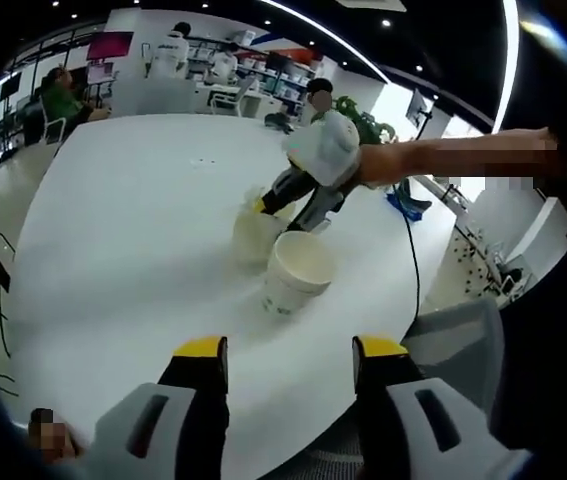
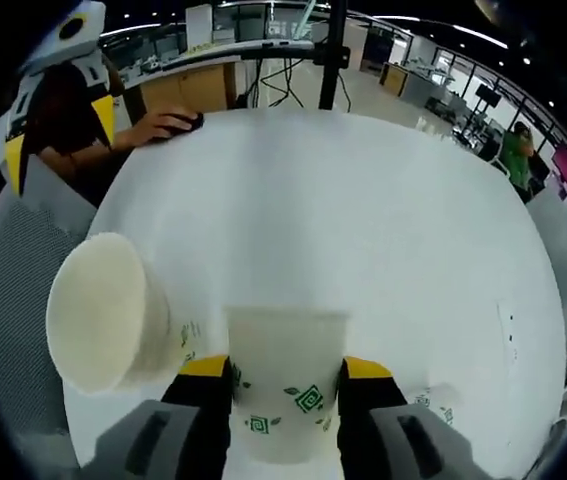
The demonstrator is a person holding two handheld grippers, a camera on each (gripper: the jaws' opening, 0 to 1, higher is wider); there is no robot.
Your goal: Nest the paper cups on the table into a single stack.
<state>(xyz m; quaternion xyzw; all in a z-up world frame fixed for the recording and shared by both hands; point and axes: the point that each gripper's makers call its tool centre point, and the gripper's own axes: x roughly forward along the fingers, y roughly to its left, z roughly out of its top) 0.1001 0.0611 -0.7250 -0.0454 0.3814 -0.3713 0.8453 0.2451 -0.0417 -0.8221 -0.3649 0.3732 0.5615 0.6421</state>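
A white paper cup with green marks [image 2: 285, 395] stands on the round white table [image 2: 363, 210], and my right gripper [image 2: 285, 368] is shut on its sides. In the left gripper view the same cup [image 1: 253, 238] shows with the right gripper [image 1: 285, 215] reaching in from the right. A second paper cup [image 1: 298, 270] stands upright beside it, mouth up, touching or nearly touching it. In the right gripper view that second cup [image 2: 103, 310] is at the left. My left gripper [image 1: 289, 348] hangs open above the table's [image 1: 133, 220] near edge, short of both cups, and appears far off as left gripper [image 2: 58, 135].
A grey mesh chair [image 1: 453, 340] sits at the table's edge near the cups, seen also as chair [image 2: 13, 290]. A person's hand [image 2: 168, 125] rests on the far table edge. Behind the table are desks, chairs and other people.
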